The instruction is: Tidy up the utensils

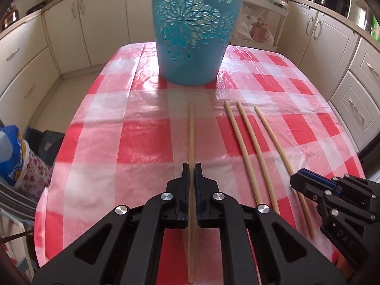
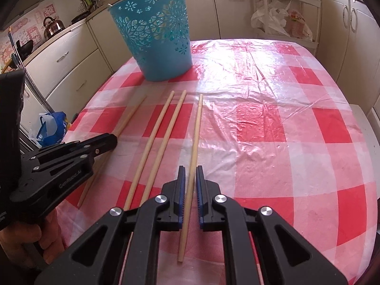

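the left gripper (image 1: 192,166), low centre of the left wrist view, has its jaws pinched on the leftmost wooden chopstick (image 1: 191,128), which runs straight up the frame between the pads and out past them at the bottom. the right gripper (image 2: 190,168), low centre of the right wrist view, has narrow jaws straddling the rightmost chopstick (image 2: 197,128); whether the pads actually press on it i cannot tell, as a thin gap seems to show on each side. between those two sticks lie a pair of chopsticks (image 2: 163,128), close together and nearly parallel, untouched on the cloth.

the red-and-white checked tablecloth (image 2: 273,123) is covered in shiny plastic film. in the right wrist view the whole right half of it is bare, open room out to the curved table edge at the right of the frame. the left edge of the table falls just left of the held stick, near the left gripper's body. the teal cut-out bin (image 1: 192,35) stands upright at the top centre of the left wrist view, near the far edge, well apart from the stick tips, with clear cloth between.

writing: "genrobot.ai" on the left gripper's side at the left of the right wrist view; "das" on the right gripper at the lower right of the left wrist view.
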{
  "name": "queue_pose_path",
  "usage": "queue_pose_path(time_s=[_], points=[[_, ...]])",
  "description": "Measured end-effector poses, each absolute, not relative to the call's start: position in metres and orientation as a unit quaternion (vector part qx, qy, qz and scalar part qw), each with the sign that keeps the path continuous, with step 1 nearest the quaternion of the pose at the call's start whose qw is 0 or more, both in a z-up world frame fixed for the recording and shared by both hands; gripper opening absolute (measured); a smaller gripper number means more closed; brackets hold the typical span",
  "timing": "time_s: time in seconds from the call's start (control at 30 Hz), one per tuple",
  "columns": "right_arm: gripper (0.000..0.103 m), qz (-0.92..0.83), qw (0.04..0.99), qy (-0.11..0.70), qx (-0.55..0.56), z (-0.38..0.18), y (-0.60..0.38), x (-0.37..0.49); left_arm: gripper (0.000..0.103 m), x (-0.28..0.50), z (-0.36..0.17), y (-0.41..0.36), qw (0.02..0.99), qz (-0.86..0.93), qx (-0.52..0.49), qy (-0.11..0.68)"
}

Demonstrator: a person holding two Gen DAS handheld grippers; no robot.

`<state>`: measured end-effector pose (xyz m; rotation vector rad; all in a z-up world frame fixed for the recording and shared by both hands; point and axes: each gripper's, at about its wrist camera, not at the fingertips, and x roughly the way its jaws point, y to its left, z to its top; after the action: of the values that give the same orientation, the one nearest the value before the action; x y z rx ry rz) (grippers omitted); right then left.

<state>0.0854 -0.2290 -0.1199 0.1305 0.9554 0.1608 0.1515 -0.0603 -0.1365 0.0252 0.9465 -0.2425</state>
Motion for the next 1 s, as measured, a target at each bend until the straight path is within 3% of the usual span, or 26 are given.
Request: queue_pose_path(time_s=[0.1,0.17,0.3,0.37,0.5,0.6,1.0], points=[[0.019,0.078,0.884,0.458,0.057,-0.12,-0.227,0.093,0.006,0.157,-0.136,-0.06,0.877,-0.121,0.008,0.465],[0.023,0.078,0.884,0.458,0.05,-0.119,-0.223,0.101,0.014,0.166,-0.135,-0.062,0.875,-0.12,0.01,0.47],[0.023,0.071,0.887,0.455,0.024,-0.12,-0.216,0.118,0.026,0.181,-0.135,-0.068,0.875,-0.116,0.021,0.47],[0.016,0.065,0.888,0.455,0.013,-0.121,-0.215,0.123,0.027,0.187,-0.136,-0.071,0.876,-0.117,0.024,0.468],[0.007,0.06,0.89,0.451,-0.006,-0.121,-0.217,0.124,0.024,0.193,-0.137,-0.074,0.879,-0.117,0.032,0.461],[0.006,0.059,0.889,0.453,0.02,-0.121,-0.227,0.123,0.005,0.192,-0.137,-0.076,0.88,-0.122,0.034,0.459],[0.006,0.056,0.887,0.458,-0.014,-0.121,-0.22,0.118,0.005,0.182,-0.138,-0.071,0.882,-0.124,0.004,0.455]])
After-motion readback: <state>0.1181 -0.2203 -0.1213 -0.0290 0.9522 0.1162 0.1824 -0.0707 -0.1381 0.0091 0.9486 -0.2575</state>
